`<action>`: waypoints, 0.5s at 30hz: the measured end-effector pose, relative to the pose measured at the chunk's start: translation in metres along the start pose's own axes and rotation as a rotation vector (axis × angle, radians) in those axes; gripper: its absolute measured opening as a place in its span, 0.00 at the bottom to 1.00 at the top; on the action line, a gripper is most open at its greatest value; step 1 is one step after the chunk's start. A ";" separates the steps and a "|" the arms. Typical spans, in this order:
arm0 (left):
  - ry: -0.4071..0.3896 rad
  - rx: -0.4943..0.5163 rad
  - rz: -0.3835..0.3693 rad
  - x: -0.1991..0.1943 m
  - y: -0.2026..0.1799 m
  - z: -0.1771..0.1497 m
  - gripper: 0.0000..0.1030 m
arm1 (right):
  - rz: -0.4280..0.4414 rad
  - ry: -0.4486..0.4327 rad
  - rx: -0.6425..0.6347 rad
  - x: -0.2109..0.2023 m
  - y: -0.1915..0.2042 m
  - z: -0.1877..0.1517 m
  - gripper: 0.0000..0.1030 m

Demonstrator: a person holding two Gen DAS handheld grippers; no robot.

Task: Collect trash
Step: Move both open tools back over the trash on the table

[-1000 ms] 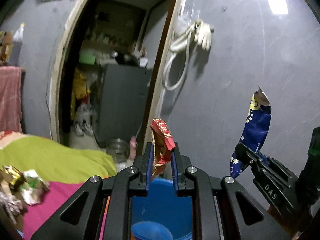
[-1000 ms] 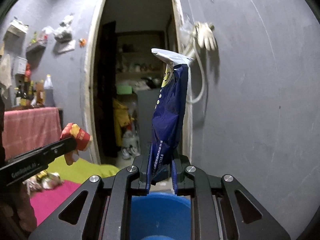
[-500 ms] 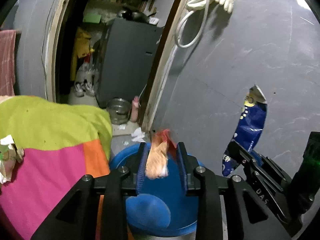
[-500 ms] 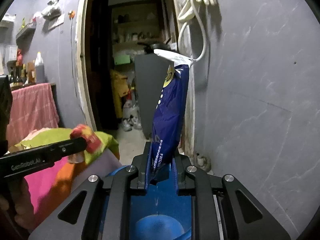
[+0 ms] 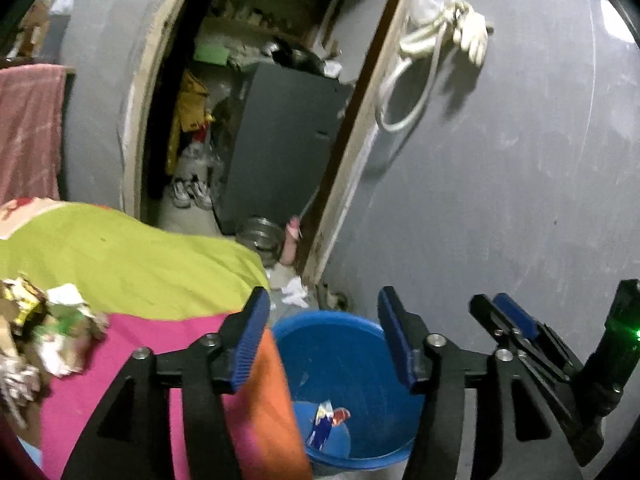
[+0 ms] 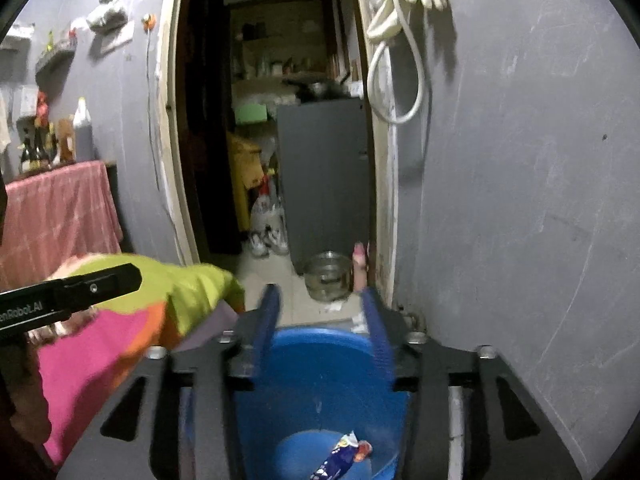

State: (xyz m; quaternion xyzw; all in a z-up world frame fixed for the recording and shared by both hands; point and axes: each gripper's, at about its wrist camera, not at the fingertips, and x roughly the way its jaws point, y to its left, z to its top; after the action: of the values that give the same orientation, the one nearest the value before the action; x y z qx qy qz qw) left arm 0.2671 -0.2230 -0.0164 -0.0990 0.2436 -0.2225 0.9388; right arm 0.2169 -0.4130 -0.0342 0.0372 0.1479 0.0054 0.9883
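A blue bucket stands on the floor by the grey wall; it also shows in the right wrist view. A blue wrapper and a red wrapper lie at its bottom, and both show in the right wrist view: blue wrapper, red wrapper. My left gripper is open and empty above the bucket. My right gripper is open and empty above the bucket too; it shows at the right of the left wrist view. More crumpled trash lies on the bed at the left.
A bed with a green, pink and orange cover touches the bucket's left side. An open doorway leads to a cluttered room with a grey cabinet. A steel pot sits on the floor. A hose and glove hang on the wall.
Both grippers opened and let go of their wrappers, which fell into the blue bucket. Both grippers tilted down toward the bucket.
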 end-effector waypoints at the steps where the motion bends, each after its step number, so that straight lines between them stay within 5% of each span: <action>1: -0.016 -0.001 0.011 -0.009 0.002 0.003 0.61 | 0.000 -0.016 0.002 -0.005 0.002 0.003 0.48; 3: -0.056 -0.007 0.025 -0.028 0.008 0.010 0.71 | 0.001 -0.058 0.008 -0.019 0.011 0.013 0.54; 5: -0.100 -0.009 0.050 -0.050 0.018 0.016 0.84 | 0.019 -0.105 0.018 -0.032 0.020 0.021 0.74; 8: -0.150 -0.011 0.094 -0.080 0.034 0.022 0.95 | 0.036 -0.150 0.012 -0.045 0.038 0.032 0.79; 15: -0.223 0.002 0.191 -0.141 0.072 0.020 0.98 | 0.123 -0.229 0.020 -0.071 0.088 0.043 0.99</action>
State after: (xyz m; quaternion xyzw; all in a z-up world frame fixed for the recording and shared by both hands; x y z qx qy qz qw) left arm 0.1939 -0.0920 0.0381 -0.0983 0.1459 -0.1199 0.9771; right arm 0.1620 -0.3294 0.0341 0.0563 0.0316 0.0601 0.9961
